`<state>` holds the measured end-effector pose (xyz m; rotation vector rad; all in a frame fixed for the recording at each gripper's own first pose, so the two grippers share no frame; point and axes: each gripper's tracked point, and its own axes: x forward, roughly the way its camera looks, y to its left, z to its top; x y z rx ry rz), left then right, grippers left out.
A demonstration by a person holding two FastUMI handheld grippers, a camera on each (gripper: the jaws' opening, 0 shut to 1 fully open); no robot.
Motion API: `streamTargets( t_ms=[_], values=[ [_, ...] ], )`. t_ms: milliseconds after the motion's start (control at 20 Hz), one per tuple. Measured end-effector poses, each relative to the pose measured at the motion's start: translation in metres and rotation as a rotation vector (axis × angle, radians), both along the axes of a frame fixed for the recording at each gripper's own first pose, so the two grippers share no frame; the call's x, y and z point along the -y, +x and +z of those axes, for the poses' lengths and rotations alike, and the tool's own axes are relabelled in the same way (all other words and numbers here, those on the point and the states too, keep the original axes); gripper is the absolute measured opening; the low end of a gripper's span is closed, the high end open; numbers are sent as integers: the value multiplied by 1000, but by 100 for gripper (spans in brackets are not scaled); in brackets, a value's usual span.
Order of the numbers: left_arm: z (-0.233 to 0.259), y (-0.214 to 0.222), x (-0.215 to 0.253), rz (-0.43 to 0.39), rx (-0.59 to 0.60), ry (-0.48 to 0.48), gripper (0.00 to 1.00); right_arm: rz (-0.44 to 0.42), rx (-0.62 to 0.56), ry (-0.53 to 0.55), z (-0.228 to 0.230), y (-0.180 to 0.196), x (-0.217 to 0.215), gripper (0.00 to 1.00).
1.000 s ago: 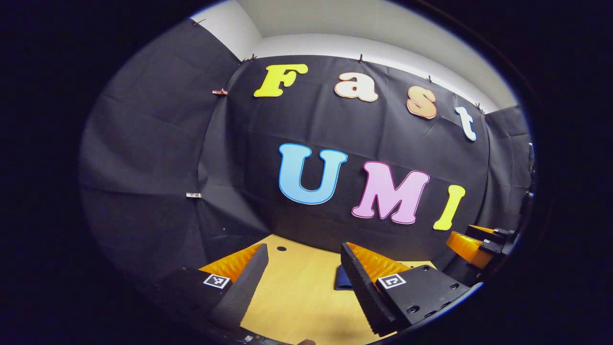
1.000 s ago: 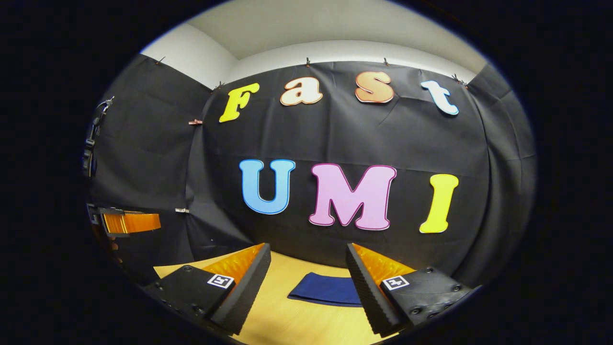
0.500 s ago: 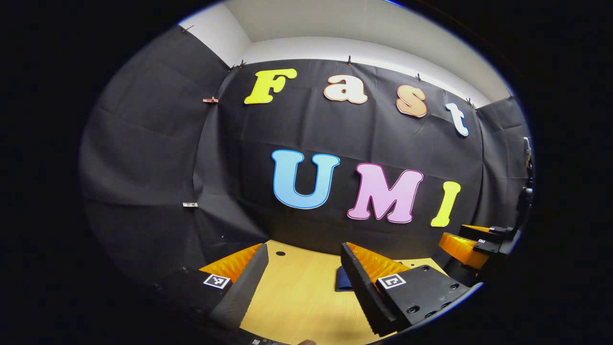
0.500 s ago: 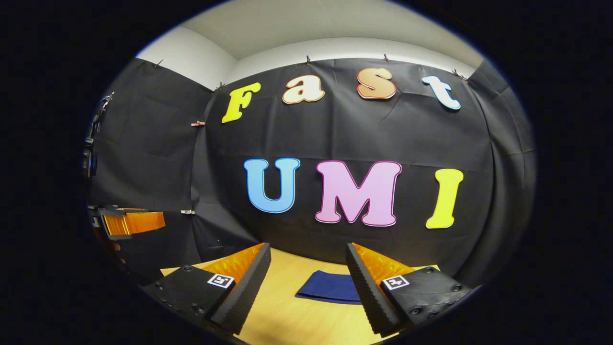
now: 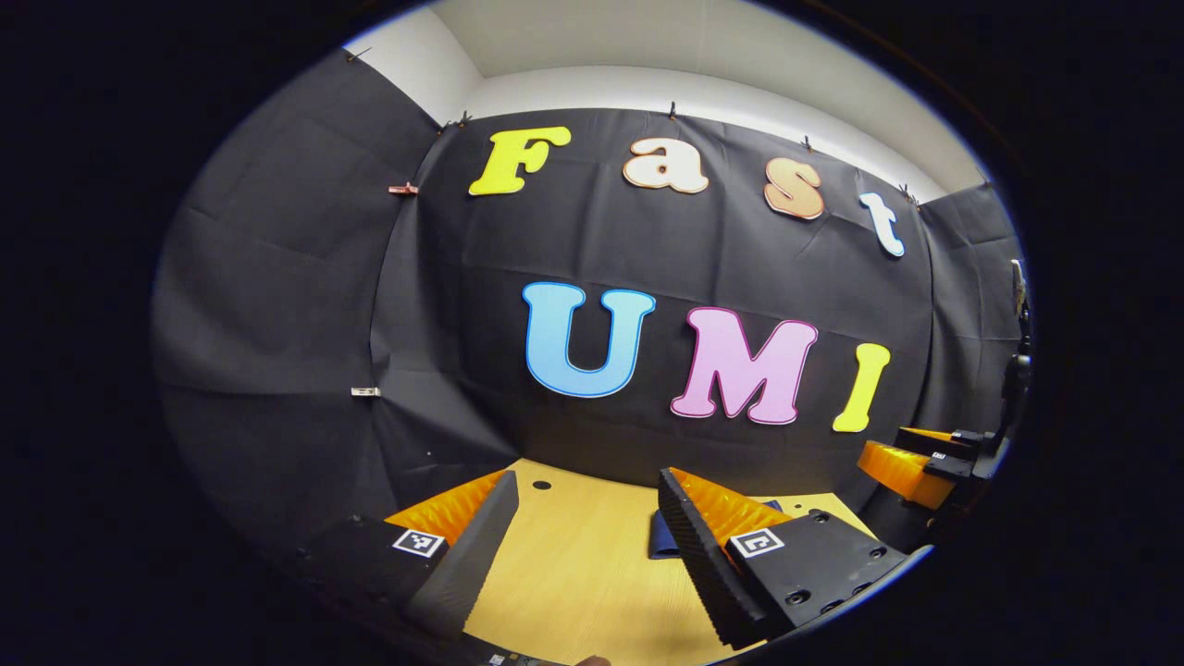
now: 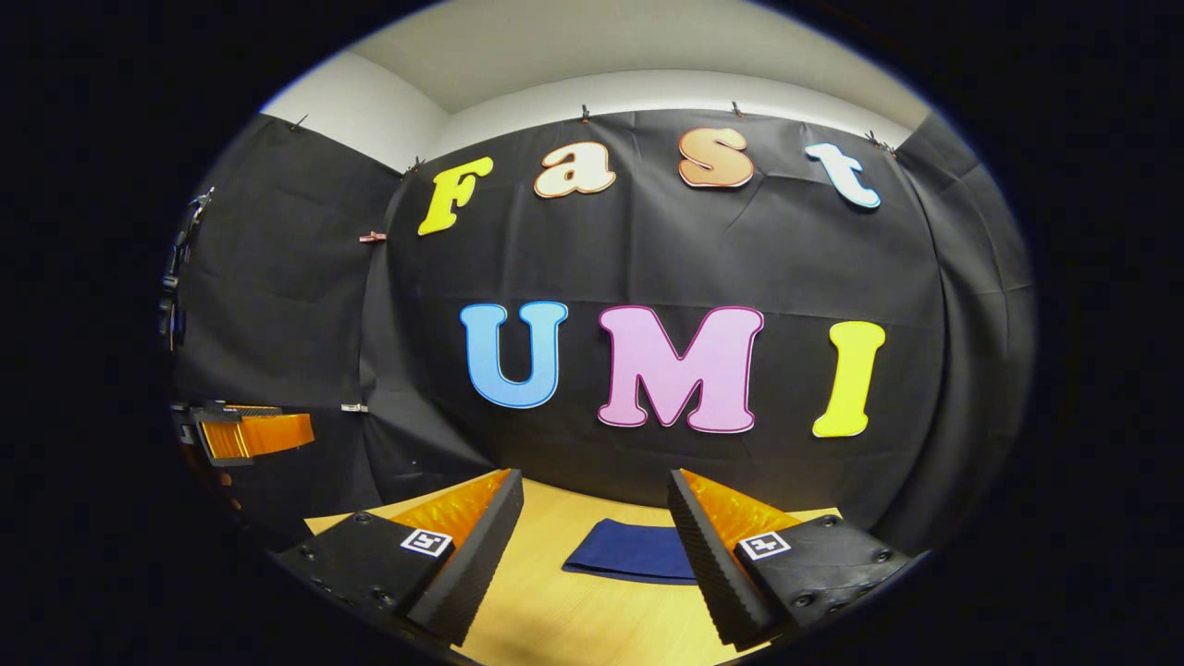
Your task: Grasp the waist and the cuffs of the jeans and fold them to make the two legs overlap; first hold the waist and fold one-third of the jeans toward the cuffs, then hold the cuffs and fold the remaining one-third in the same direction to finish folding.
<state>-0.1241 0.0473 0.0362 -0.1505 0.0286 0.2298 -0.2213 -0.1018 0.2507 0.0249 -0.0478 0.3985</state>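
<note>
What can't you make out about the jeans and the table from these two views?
- Jeans, right gripper view: right end hidden behind a finger, so the fold state is unclear.
- Jeans, left gripper view: a sliver beside a finger.
- Table: near part cut off at the bottom.

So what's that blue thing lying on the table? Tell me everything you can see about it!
It looks like the jeans, a flat piece of dark blue cloth, smooth and soft-looking, lying on the light wooden table near the black wall. Part of it hides behind a finger of the right claw. Nothing grips it; both open claws hover above the table. In the left gripper view, a sliver peeks out beside the left claw.
</note>
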Motion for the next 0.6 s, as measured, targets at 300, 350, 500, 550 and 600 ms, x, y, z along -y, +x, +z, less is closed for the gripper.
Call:
streamTargets(
  t_ms=[300,350,500,550,600],
  values=[
    [-5,-5,-5,15,-14,12,96,26,-5,-3,-2,-1,-13,96],
    [-7,-5,-4,13,-16,8,96,28,-5,-3,-3,-2,-14,96],
    [-9,-7,-5,15,-24,9,96,28,-7,-7,-4,-1,-13,96],
    [-10,-7,-5,16,-25,10,96,26,-8,-5,-4,0,-13,96],
    [-8,-7,-5,15,-24,10,96,25,-8,-2,-4,0,-12,96]
  ],
)
